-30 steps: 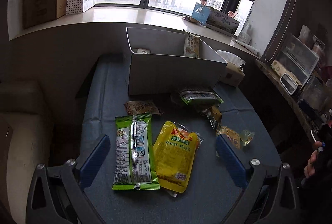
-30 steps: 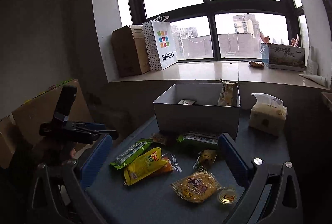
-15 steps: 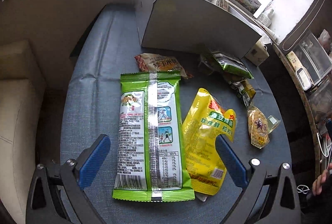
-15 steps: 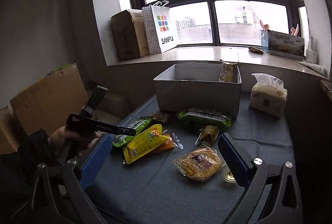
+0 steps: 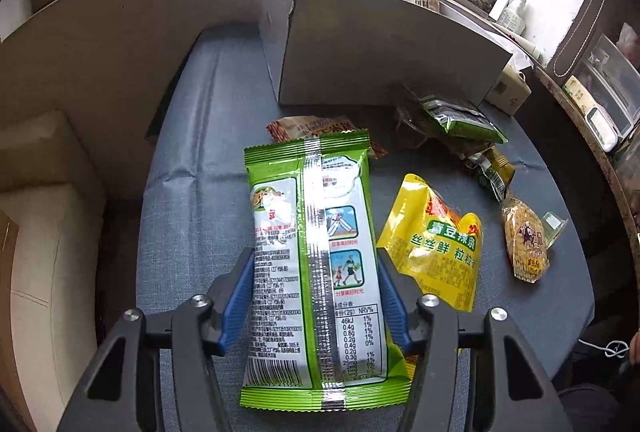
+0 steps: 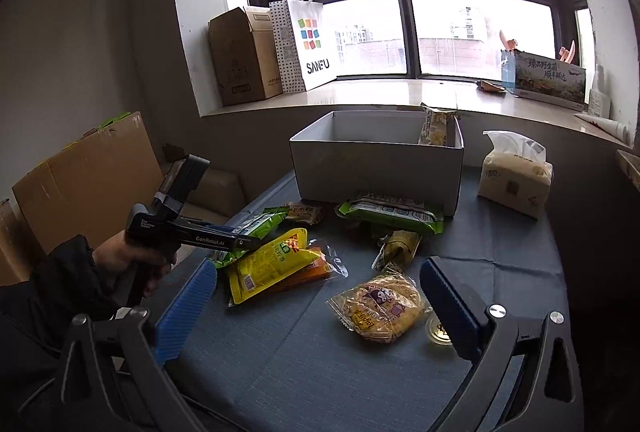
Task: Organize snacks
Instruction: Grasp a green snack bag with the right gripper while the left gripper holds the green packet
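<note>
a: where does the left gripper [image 5: 316, 296] sit?
b: over the long green snack bag [image 5: 316, 256], which lies flat on the blue-grey counter [image 5: 192, 160]. its jaws are closing, and the blue pads [image 5: 240, 296] press both long edges of the bag, the wrapper bulging between them.
a: and the right gripper [image 6: 316, 308]?
b: its jaws stand wide apart with nothing between them. it hovers above the counter, near a yellow round-cake packet [image 6: 378, 306] and a small clear jelly cup [image 6: 438, 332].
a: what lies beside the green bag?
b: a yellow pouch [image 5: 436, 248] just to its right, and a brownish packet [image 5: 316, 126] partly under its far end. farther right sit a green-and-dark wrapper [image 5: 460, 116] and a small yellow-green packet [image 5: 494, 172].
a: where is the box?
b: the white cardboard box [image 6: 376, 160] stands at the far side of the counter below the window sill, with one snack packet [image 6: 434, 124] upright in its right corner.
a: anything else on the counter?
b: a tissue pack [image 6: 516, 172] to the right of the box. in the right wrist view a person's hand [image 6: 132, 264] in a dark sleeve holds the left gripper's handle.
</note>
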The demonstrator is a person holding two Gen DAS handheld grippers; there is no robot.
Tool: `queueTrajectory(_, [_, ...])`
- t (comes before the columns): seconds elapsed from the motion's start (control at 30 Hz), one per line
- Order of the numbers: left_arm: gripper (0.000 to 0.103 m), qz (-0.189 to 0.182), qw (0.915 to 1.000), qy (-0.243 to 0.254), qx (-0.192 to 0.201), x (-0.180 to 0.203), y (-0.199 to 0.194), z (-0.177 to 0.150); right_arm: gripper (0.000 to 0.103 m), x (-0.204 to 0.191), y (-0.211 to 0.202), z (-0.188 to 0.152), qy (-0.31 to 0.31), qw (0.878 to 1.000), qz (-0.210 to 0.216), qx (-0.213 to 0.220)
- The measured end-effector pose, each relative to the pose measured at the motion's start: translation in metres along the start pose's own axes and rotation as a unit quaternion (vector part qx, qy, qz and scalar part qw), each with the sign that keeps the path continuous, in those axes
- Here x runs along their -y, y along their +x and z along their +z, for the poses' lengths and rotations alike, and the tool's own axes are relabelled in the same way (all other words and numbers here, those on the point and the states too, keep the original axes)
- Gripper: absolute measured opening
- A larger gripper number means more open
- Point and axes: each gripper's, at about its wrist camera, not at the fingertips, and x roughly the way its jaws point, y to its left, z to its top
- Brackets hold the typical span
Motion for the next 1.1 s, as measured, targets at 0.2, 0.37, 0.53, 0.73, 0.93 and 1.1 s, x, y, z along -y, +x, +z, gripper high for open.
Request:
queueTrajectory(0.2, [0.062,-0.016,0.9981,-0.007,0.06,0.005,-0.044,-0.008,0.103,0.007,0.02,0.0,-0.026,0.999,-0.039,-0.018])
queueTrajectory(0.37, [0.062,-0.033,0.9952,-0.001,0.092,0.02,-0.077,-0.017,0.103,0.01,0.071,0.006,-0.112,0.986,-0.112,-0.06])
queueTrajectory(0.53, [0.062,-0.045,0.9929,0.017,0.109,0.034,-0.099,-0.024,0.103,0.016,0.13,0.02,-0.164,0.976,-0.115,-0.089])
queueTrajectory(0.73, [0.062,-0.05,0.9918,0.03,0.114,0.046,-0.103,-0.031,0.103,0.009,0.198,0.026,-0.284,0.937,-0.174,-0.106])
queueTrajectory(0.93, [0.062,-0.055,0.9912,0.016,0.12,0.038,-0.106,-0.032,0.103,0.003,0.25,0.01,-0.38,0.892,-0.203,-0.138])
queueTrajectory(1.1, [0.062,-0.055,0.9916,0.008,0.117,0.035,-0.105,-0.033,0.08,-0.004,0.26,0.017,-0.407,0.877,-0.218,-0.133])
